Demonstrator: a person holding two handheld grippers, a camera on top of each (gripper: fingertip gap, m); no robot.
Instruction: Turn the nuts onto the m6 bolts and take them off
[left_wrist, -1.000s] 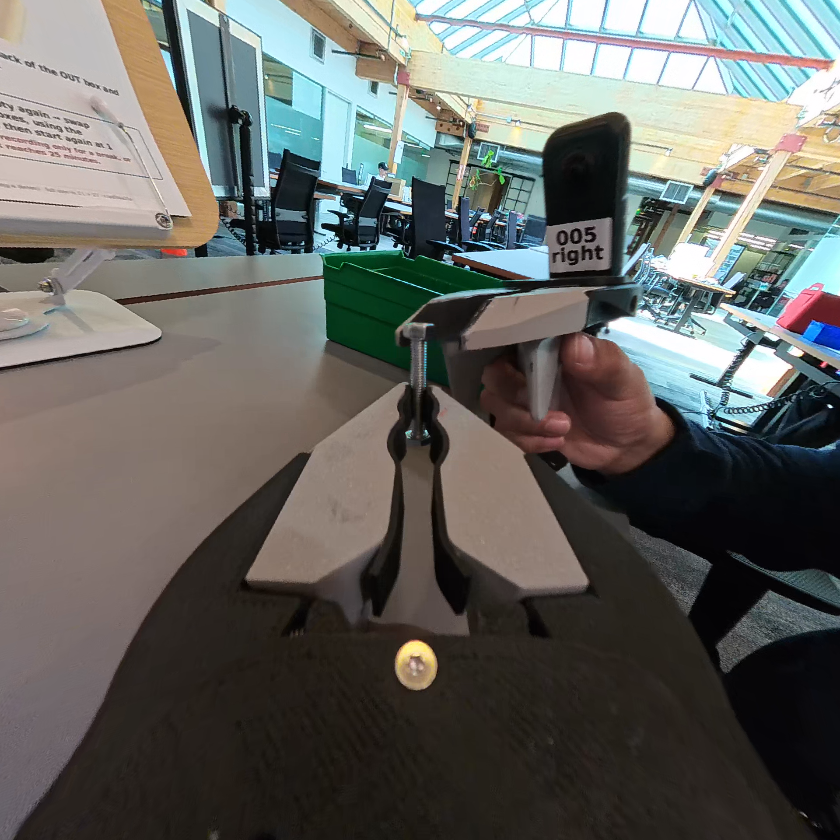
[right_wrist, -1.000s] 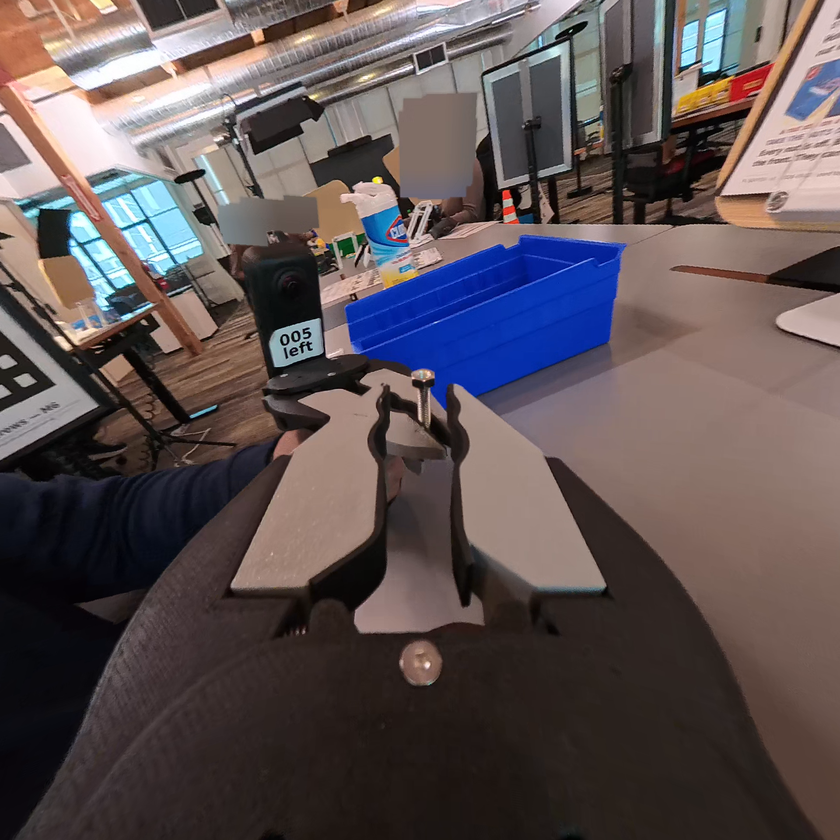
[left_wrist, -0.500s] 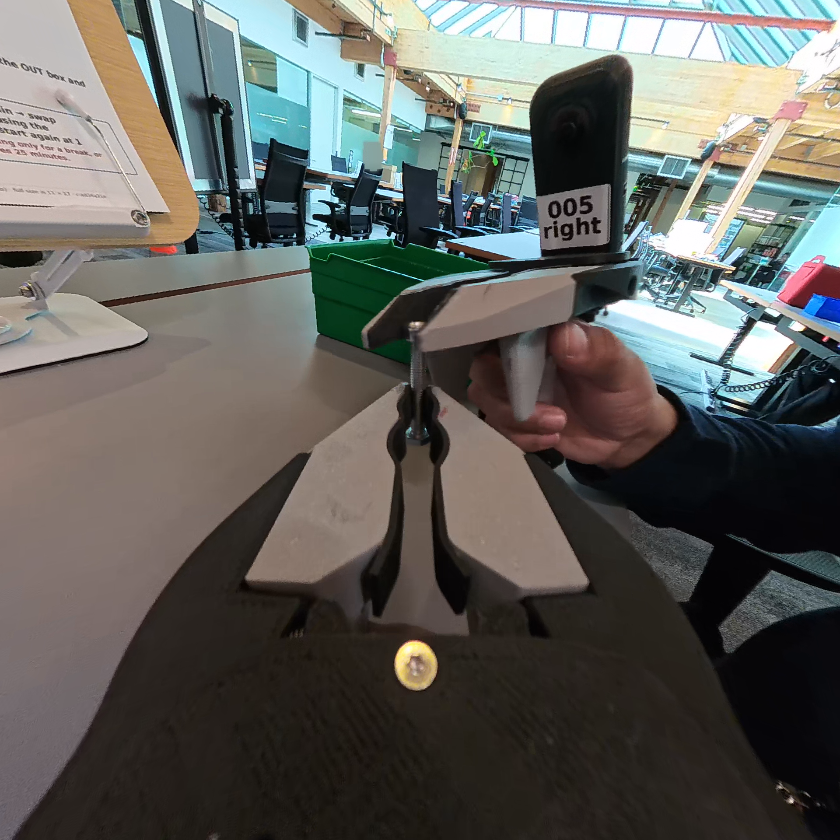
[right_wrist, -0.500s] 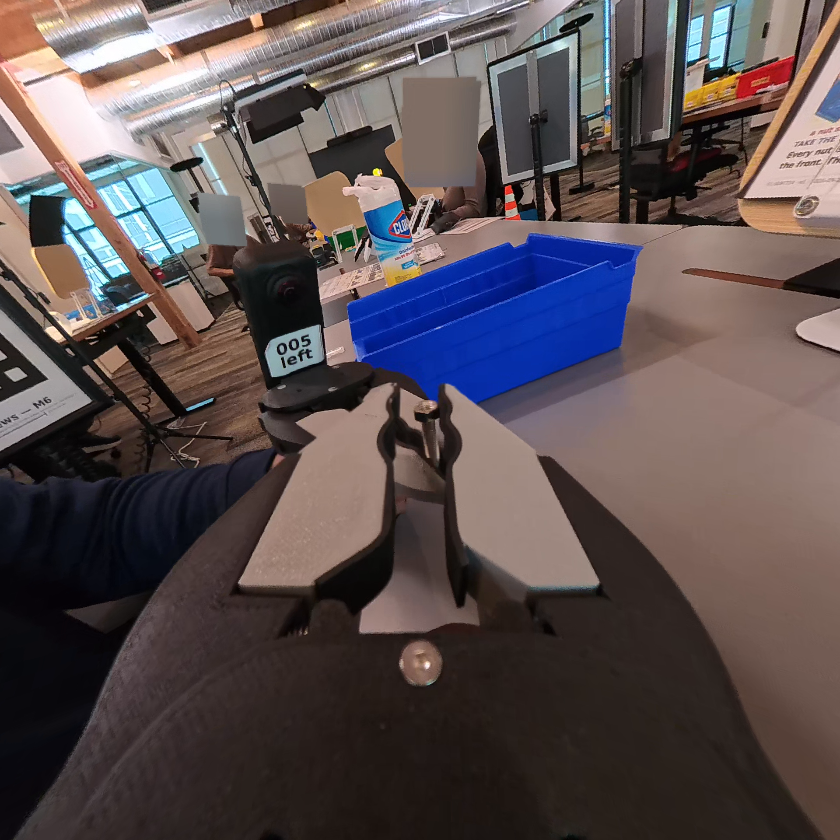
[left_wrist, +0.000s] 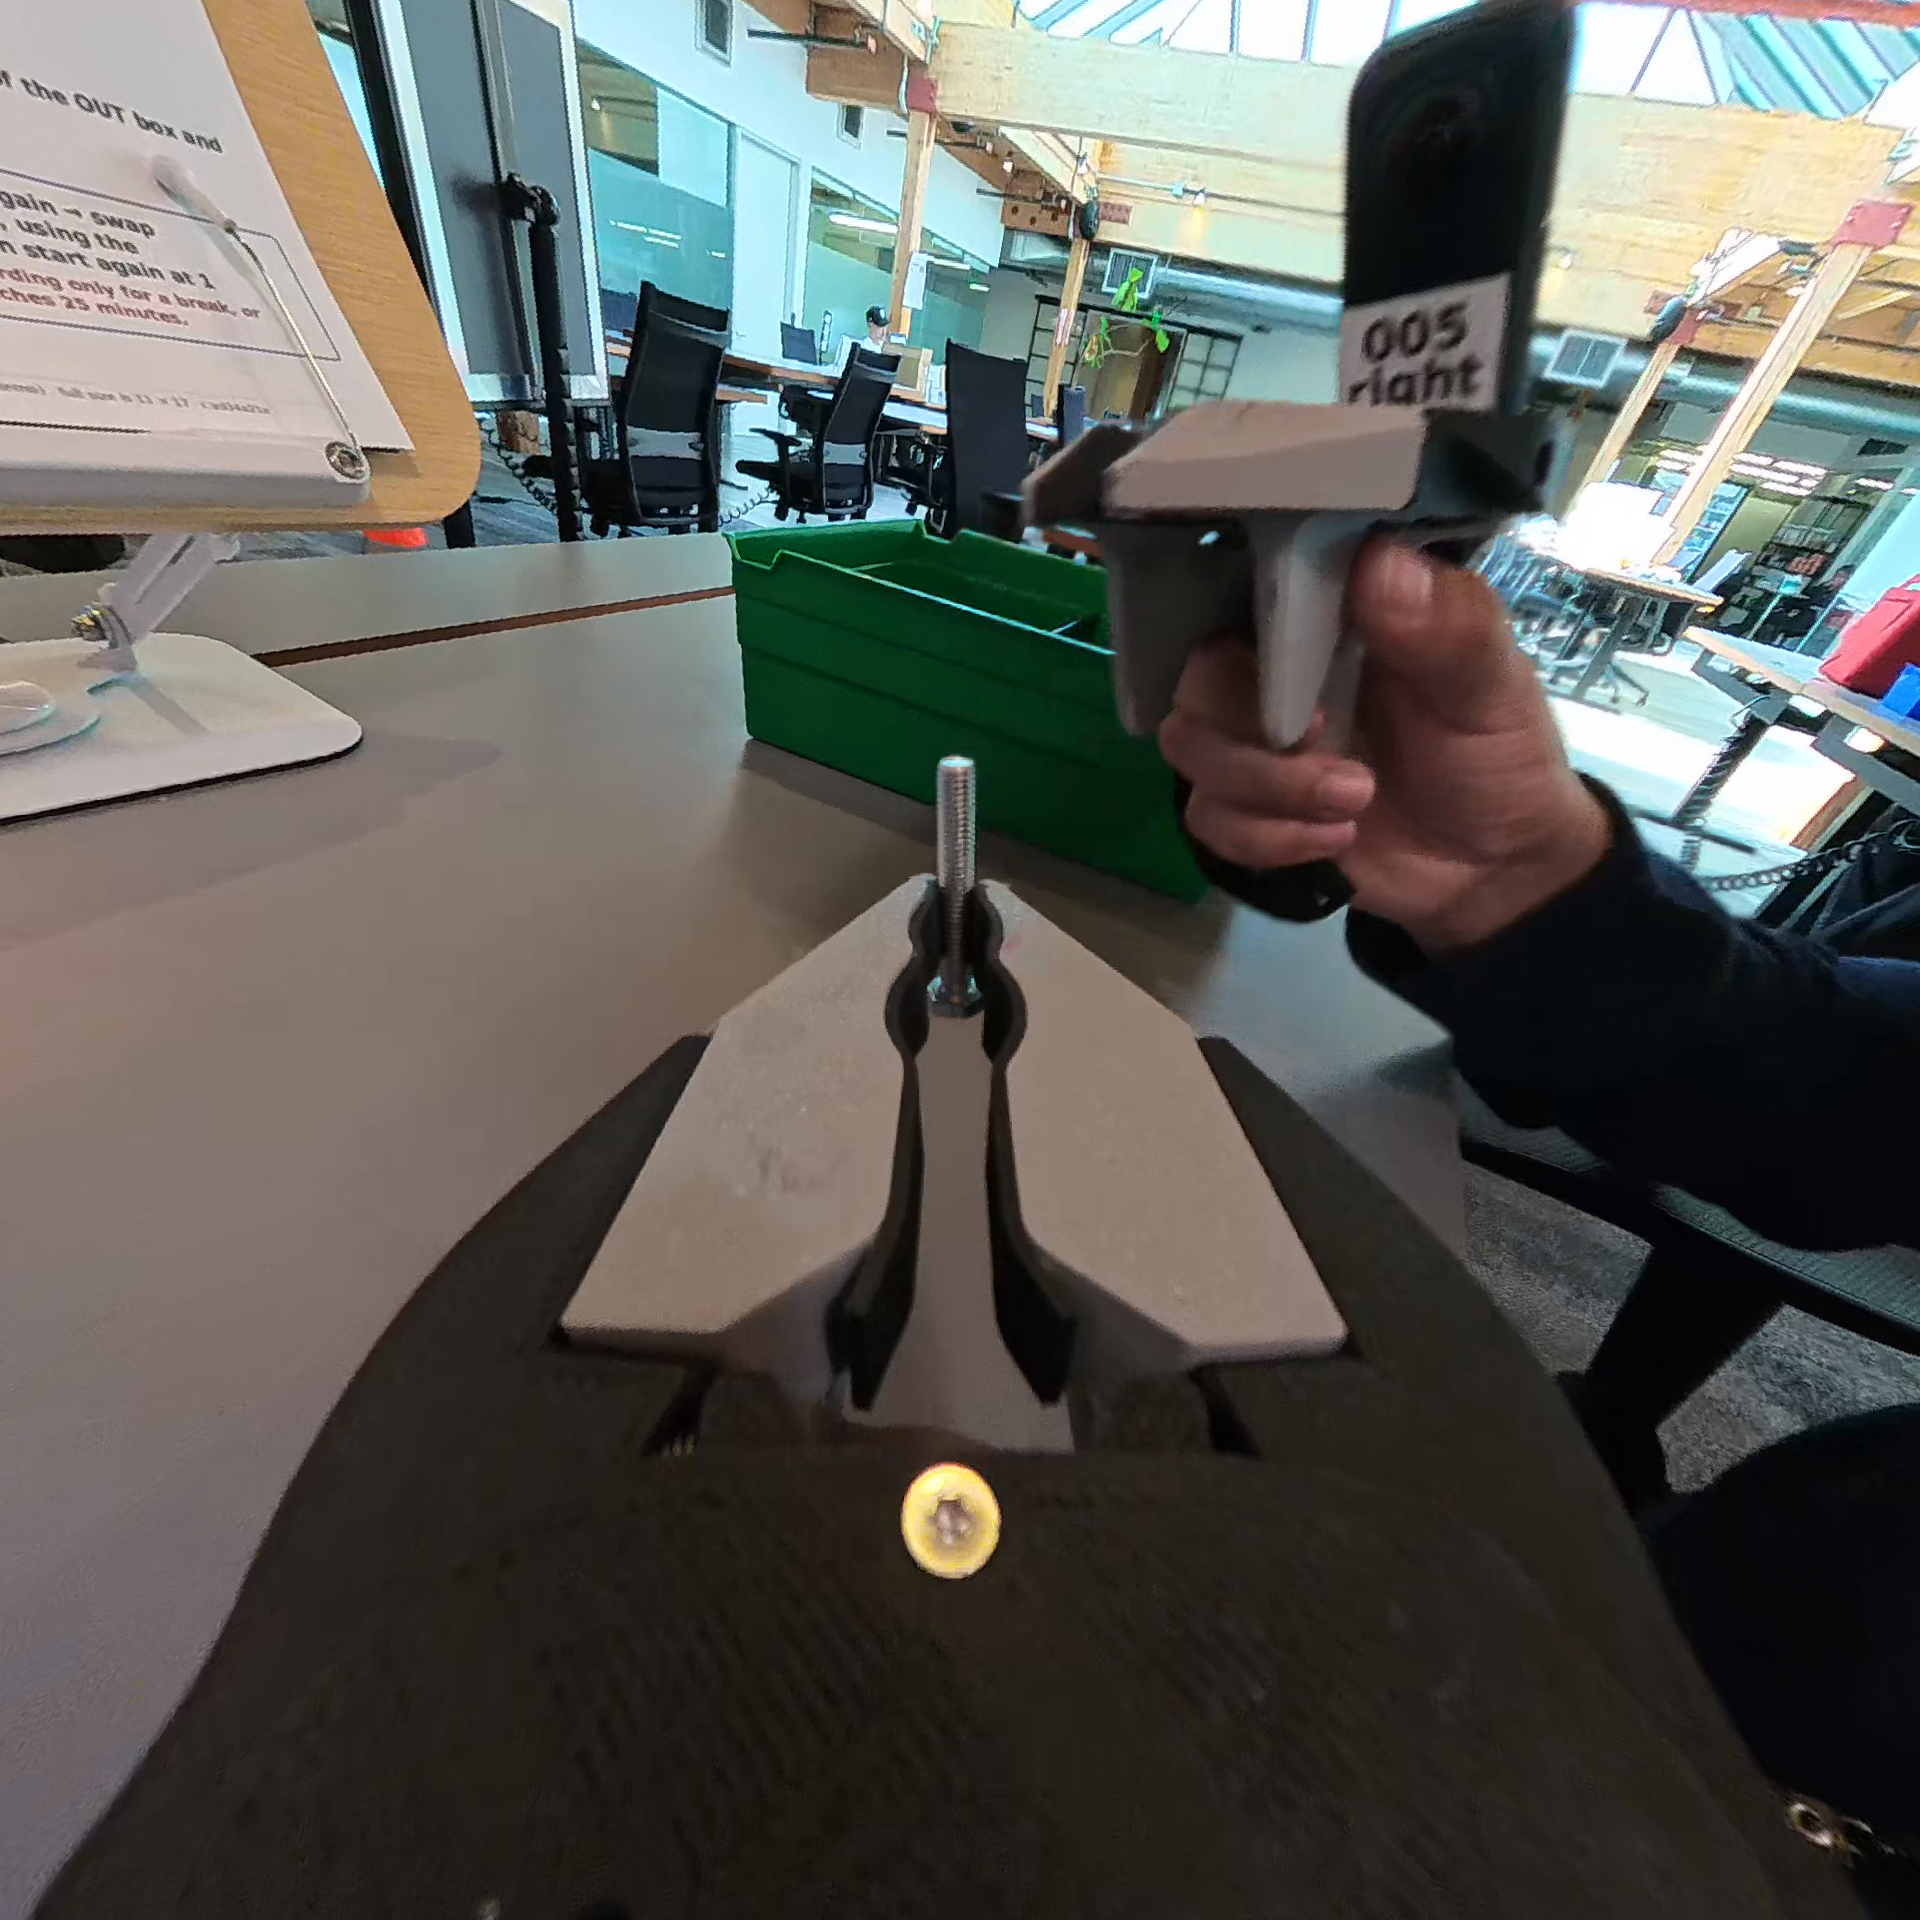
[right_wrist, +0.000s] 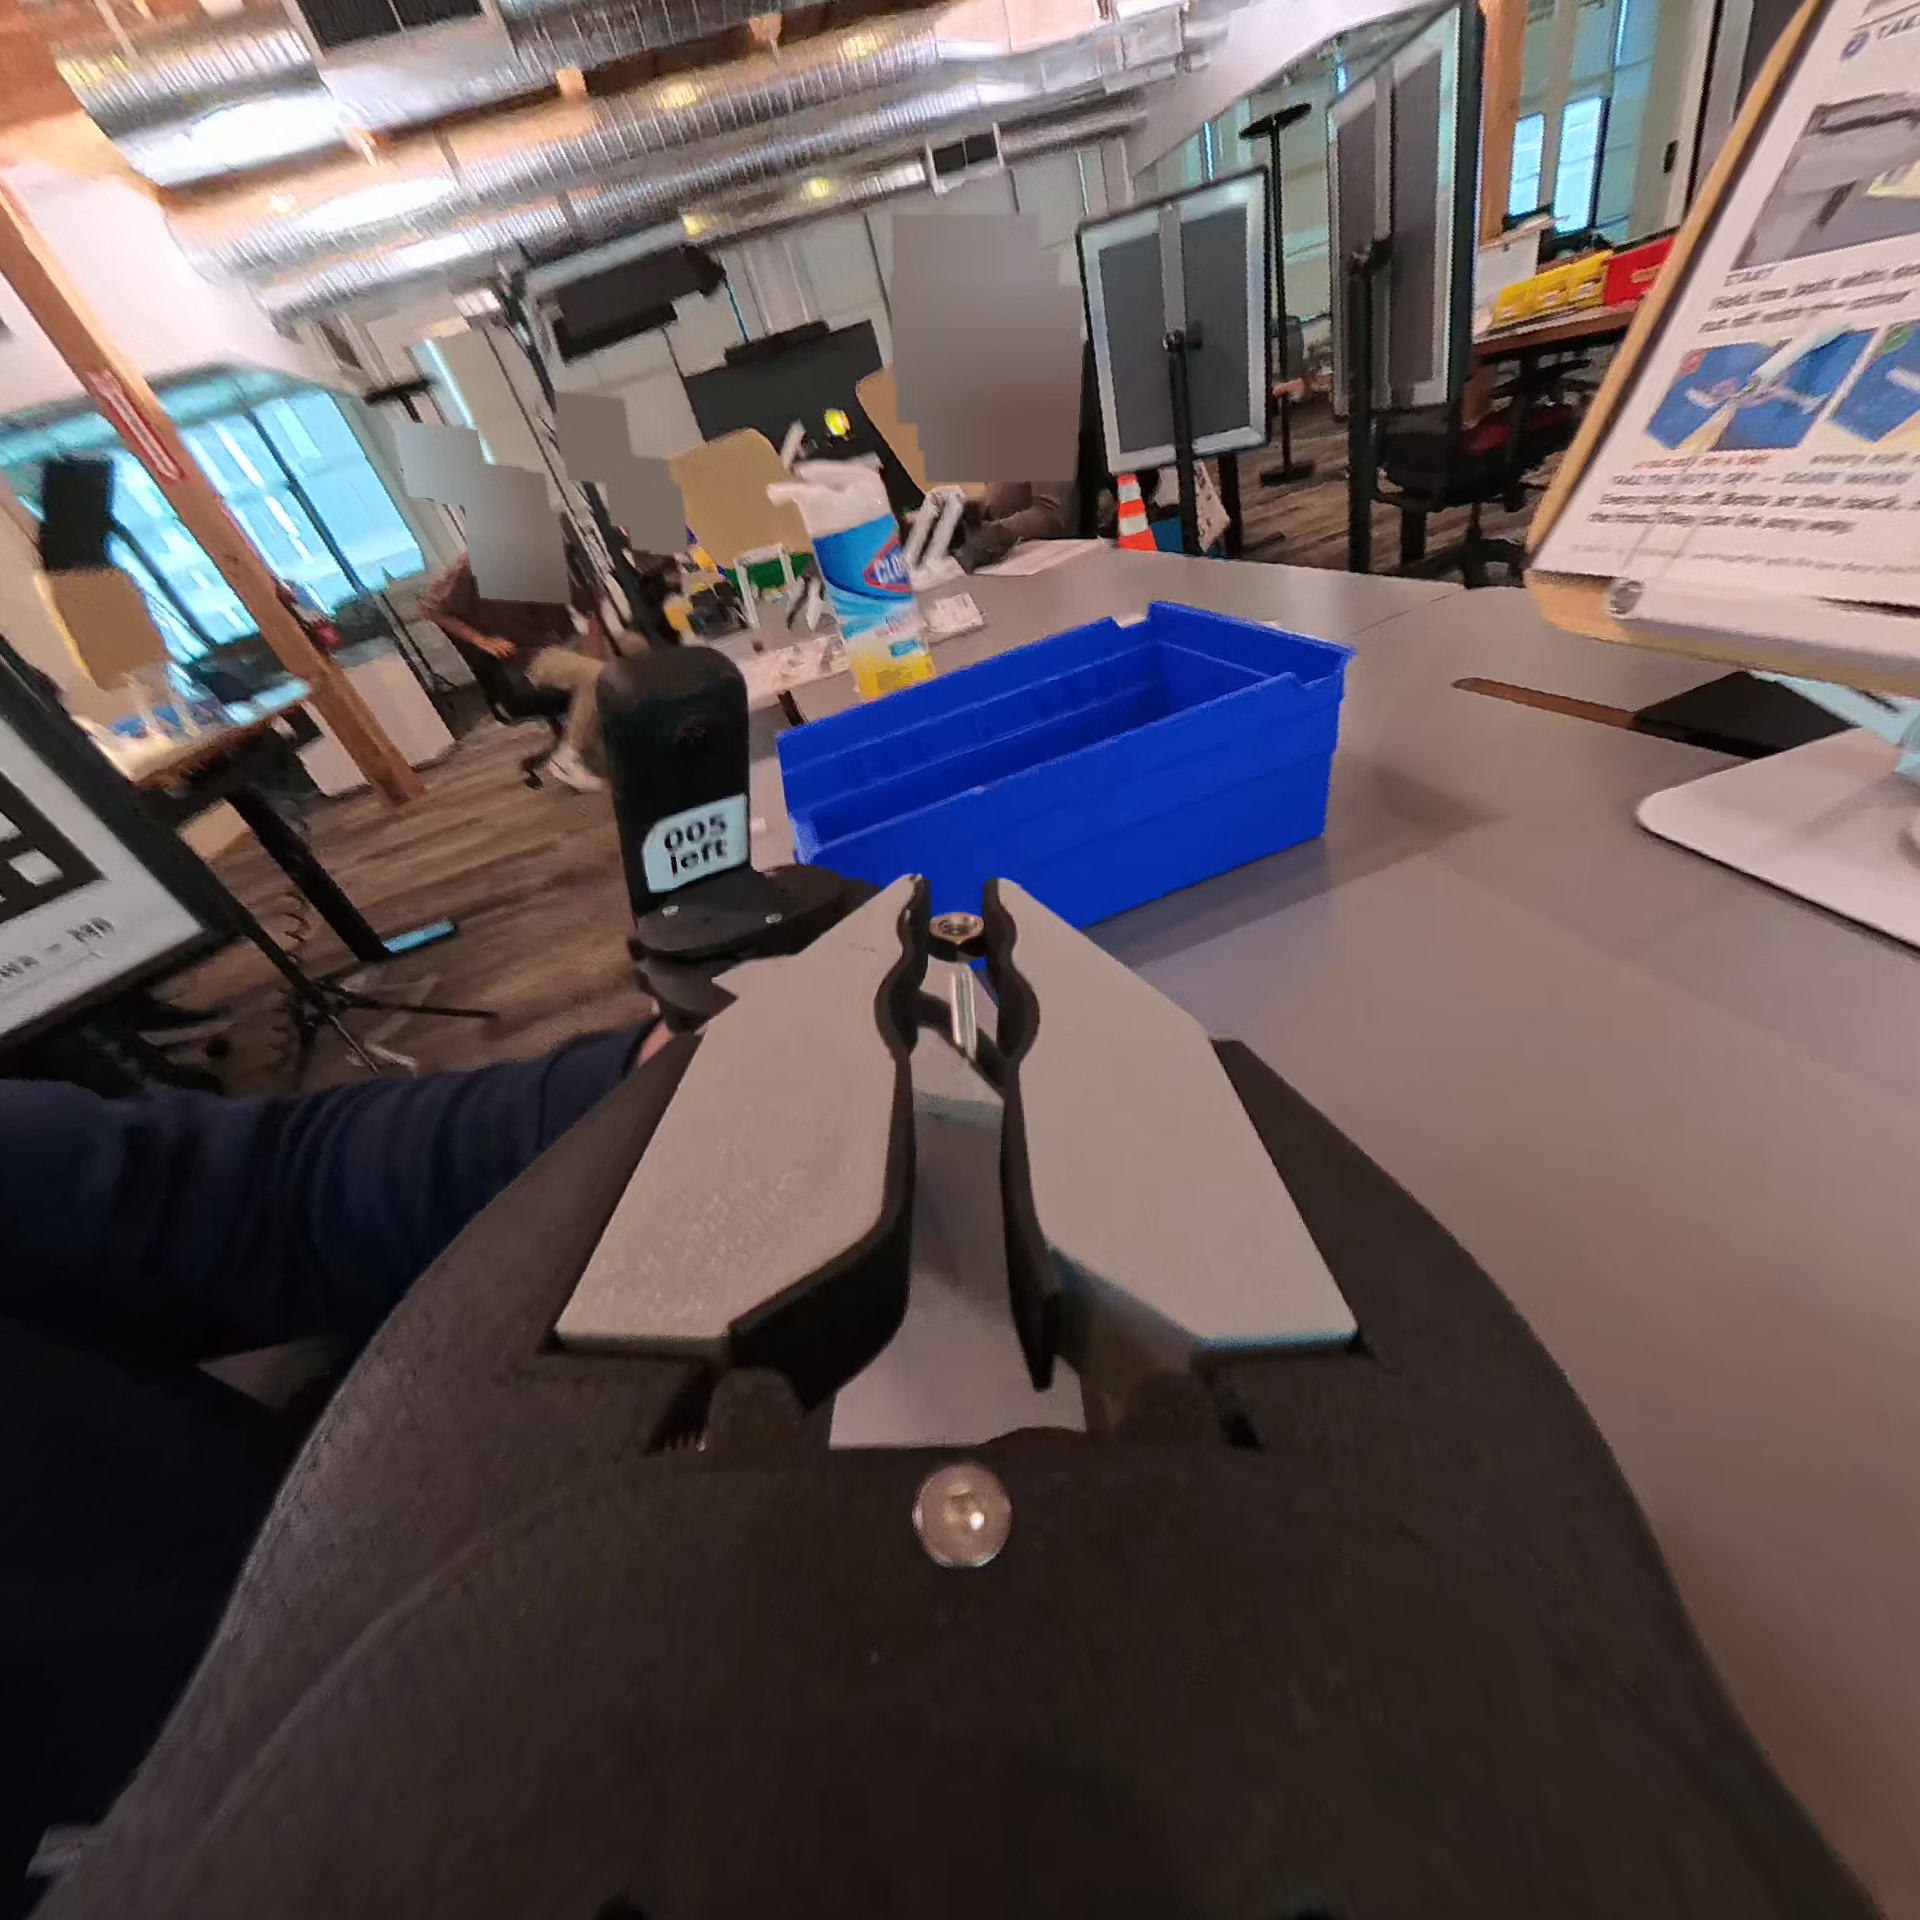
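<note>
A: What is on the left of the bolt?

B: A paper stand (left_wrist: 156, 665) sits on the counter (left_wrist: 364, 987), well to the left of the bolt (left_wrist: 956, 831). The bolt stands straight up. The left tongs (left_wrist: 954, 935) are squeezed on its low end, with the bolt head (left_wrist: 954, 1000) just under the tips and the thread end pointing up.

A: And to the right of the bolt?

B: A green bin (left_wrist: 935, 665) is behind it and a bit right. Farther right and higher up, a hand (left_wrist: 1392, 769) holds the right tongs (left_wrist: 1070, 488). They are apart from the bolt, not touching it.

A: Where is the nut?

B: In the right wrist view, the nut (right_wrist: 956, 925) is pinched at the tips of the right tongs (right_wrist: 954, 914). The bolt (right_wrist: 961, 1013) shows just below it, and a blue bin (right_wrist: 1070, 769) is behind.

A: So the nut is off?

B: I think so. The thread looks bare.

A: How do you do this part well?

B: Keep the pinch on the nut firm so it does not drop. Hold the bolt still and straight. If the nut goes back on, line its hole up flat over the bolt top, then turn softly. If it is tilted, the thread may jam.
</note>
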